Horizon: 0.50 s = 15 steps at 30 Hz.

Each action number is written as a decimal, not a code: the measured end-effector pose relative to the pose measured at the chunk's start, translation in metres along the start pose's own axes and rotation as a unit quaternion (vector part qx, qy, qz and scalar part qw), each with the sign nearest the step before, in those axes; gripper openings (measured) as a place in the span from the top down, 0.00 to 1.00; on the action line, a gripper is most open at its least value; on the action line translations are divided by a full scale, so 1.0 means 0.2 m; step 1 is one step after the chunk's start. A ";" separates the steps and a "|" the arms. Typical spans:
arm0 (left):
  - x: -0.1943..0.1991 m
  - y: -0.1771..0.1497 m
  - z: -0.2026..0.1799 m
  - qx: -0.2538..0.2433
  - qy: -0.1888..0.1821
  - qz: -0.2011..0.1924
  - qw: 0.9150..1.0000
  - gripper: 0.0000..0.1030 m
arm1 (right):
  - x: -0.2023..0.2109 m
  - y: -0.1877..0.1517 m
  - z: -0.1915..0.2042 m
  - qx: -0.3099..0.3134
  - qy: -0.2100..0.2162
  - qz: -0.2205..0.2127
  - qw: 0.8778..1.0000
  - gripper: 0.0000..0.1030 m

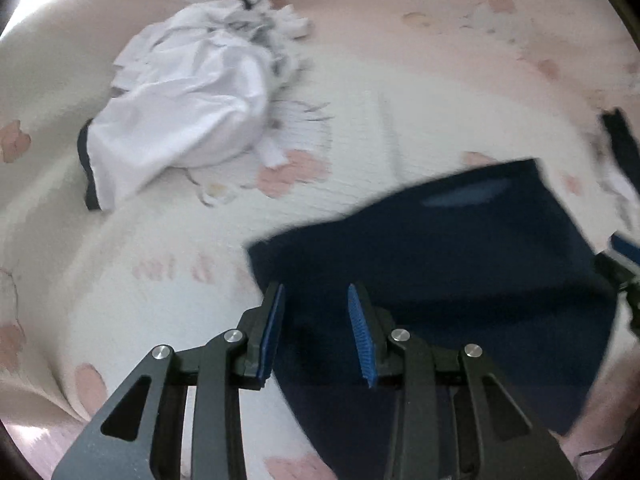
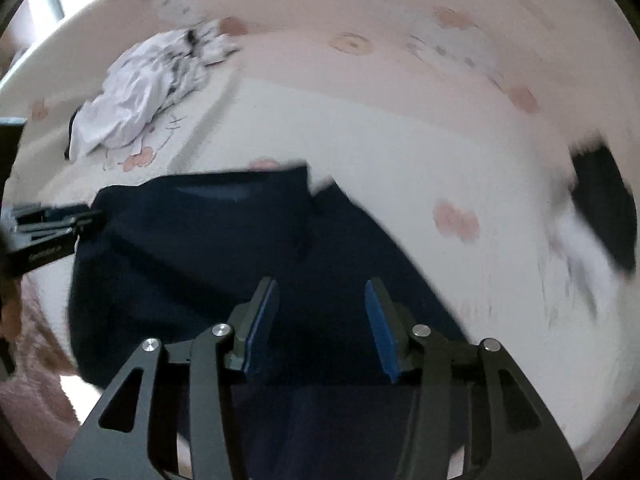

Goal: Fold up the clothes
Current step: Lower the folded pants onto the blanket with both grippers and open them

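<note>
The navy garment (image 1: pixel 460 264) lies partly folded on the bedspread (image 1: pixel 360 128) beneath the empty, open-jawed left gripper (image 1: pixel 316 332) and right gripper (image 2: pixel 322 328), while the white garment (image 1: pixel 180 120) beyond is crumpled, unfolded.

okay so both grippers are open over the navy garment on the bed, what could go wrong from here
The navy garment already lies in layers, so the open right gripper might pinch only the top layer and undo the fold. The left gripper sits near the edge and could catch the bedspread too. Both views are motion-blurred, so fast moves may miss.
</note>
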<state>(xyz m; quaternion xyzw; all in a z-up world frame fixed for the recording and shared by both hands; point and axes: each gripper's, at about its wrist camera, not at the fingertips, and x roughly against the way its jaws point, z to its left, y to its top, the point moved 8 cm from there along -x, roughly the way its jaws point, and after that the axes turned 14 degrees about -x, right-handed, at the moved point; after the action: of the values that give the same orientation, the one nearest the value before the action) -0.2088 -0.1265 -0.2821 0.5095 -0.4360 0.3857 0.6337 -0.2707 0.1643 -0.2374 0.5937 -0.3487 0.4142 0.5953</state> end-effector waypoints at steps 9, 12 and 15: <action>-0.07 0.02 0.04 -0.009 0.014 -0.001 1.000 0.59 | -0.39 0.04 0.26 0.114 0.011 0.011 0.993 0.57; -0.08 0.05 0.08 0.006 0.024 -0.009 1.000 0.56 | -0.42 0.12 0.19 0.075 0.011 -0.017 0.997 0.60; -0.07 0.08 0.12 0.009 0.059 -0.021 0.998 0.56 | -0.46 0.21 0.09 0.012 0.019 -0.033 0.999 0.60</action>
<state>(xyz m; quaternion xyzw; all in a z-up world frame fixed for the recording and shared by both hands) -0.2329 -0.1476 -0.2883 0.5004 -0.3833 0.4056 0.6619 -0.3448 0.1379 -0.3028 0.6040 -0.3120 0.4098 0.6082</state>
